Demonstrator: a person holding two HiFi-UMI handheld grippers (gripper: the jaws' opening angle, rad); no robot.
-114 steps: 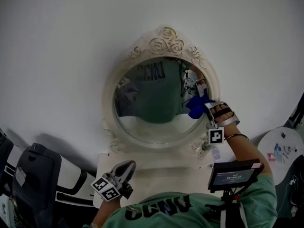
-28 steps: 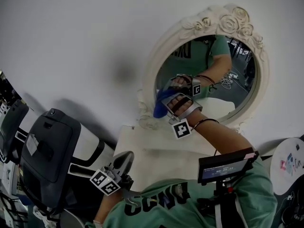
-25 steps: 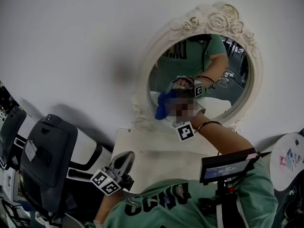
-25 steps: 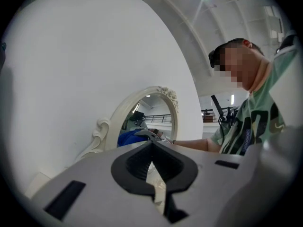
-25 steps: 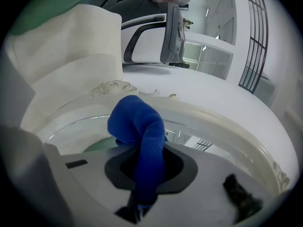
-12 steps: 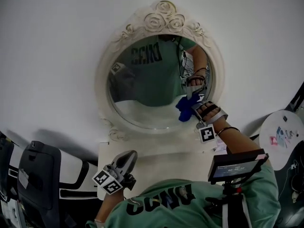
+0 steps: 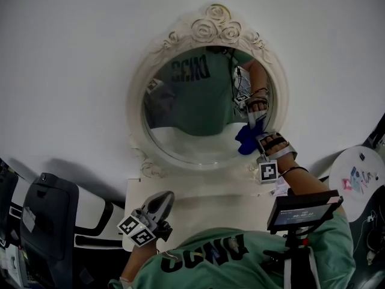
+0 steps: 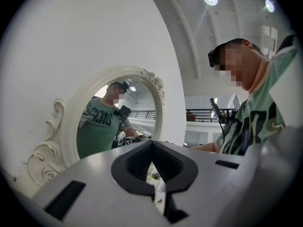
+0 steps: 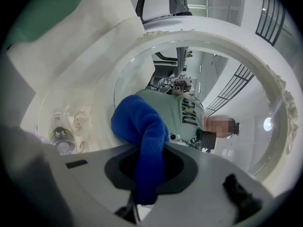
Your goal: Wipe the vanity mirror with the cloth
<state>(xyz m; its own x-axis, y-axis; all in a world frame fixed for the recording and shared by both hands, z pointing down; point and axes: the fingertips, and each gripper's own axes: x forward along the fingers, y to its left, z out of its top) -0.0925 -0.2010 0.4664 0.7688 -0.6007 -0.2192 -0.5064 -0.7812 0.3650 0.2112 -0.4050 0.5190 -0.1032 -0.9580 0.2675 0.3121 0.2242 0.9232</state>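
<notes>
Cloth (image 7: pixel 246 139) in right gripper (image 7: pixel 257 138) touches mirror (image 7: pixel 192 128); left gripper (image 7: pixel 160 200) closed, empty.

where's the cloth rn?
Head view: blue cloth clamped in the right claw, against the lower-right glass of the vanity mirror, near its frame.

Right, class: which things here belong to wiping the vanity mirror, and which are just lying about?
In use: vanity mirror; blue cloth; right hand-held gripper, shut on it.

Lying about: left hand-held gripper, shut and empty; small glass bottle; black chair; round white table.
</notes>
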